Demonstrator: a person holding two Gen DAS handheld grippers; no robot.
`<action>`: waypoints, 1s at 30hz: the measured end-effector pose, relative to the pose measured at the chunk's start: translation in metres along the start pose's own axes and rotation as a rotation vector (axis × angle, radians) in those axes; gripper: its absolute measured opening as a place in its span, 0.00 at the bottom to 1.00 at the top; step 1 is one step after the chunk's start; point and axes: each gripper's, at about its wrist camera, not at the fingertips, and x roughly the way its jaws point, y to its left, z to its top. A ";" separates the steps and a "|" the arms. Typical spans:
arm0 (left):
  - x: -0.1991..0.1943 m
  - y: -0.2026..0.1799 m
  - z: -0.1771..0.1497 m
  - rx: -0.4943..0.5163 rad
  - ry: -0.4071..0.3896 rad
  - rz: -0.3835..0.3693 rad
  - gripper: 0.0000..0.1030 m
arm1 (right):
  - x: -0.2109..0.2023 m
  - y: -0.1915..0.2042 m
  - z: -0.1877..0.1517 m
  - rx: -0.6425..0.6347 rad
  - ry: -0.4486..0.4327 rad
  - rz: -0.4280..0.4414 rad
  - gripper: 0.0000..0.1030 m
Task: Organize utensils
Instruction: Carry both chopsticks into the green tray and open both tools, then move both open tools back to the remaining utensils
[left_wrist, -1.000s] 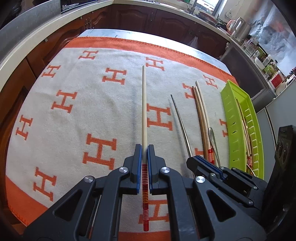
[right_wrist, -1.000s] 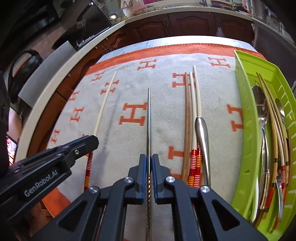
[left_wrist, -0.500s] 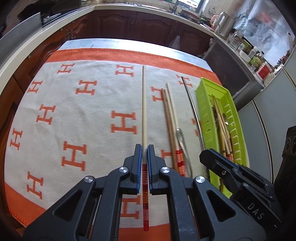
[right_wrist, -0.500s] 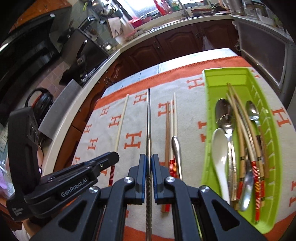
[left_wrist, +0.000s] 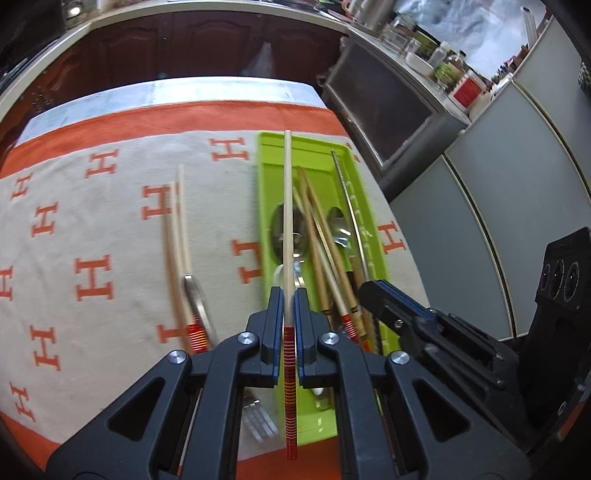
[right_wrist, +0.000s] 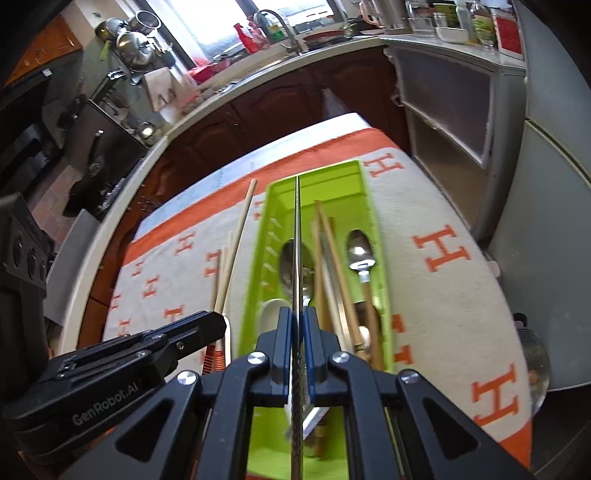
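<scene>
**Chopsticks over the tray**

While the H-patterned orange cloth (left_wrist: 92, 221) covers the tabletop, the green tray (left_wrist: 266, 206) sits by its right edge; "GenRobot.AI" marks the left gripper (left_wrist: 284, 295), pinching a red-banded wooden chopstick (left_wrist: 288, 206) above it; right gripper (right_wrist: 297, 317) pinches a metal chopstick (right_wrist: 297, 236).

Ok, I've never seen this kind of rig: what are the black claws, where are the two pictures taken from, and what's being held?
The claws are hand-held two-finger grippers, one per hand, each with a fisheye camera looking along its fingers. In the left camera's picture, the left gripper is shut on a pale chopstick with a red-striped end. In the right camera's picture, the right gripper is shut on a thin metal chopstick. Both hang over a green utensil tray holding spoons and chopsticks. The tray lies on an orange-and-cream blanket, where more chopsticks remain.
</scene>
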 end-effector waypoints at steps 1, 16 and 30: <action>0.005 -0.005 0.001 0.006 0.012 -0.003 0.03 | 0.002 -0.003 0.001 0.001 0.004 -0.016 0.06; 0.007 0.004 -0.004 0.005 0.037 0.036 0.38 | 0.013 -0.017 -0.002 0.031 0.067 -0.024 0.07; -0.028 0.056 -0.045 -0.026 -0.008 0.158 0.40 | 0.004 0.007 -0.027 0.008 0.092 -0.029 0.07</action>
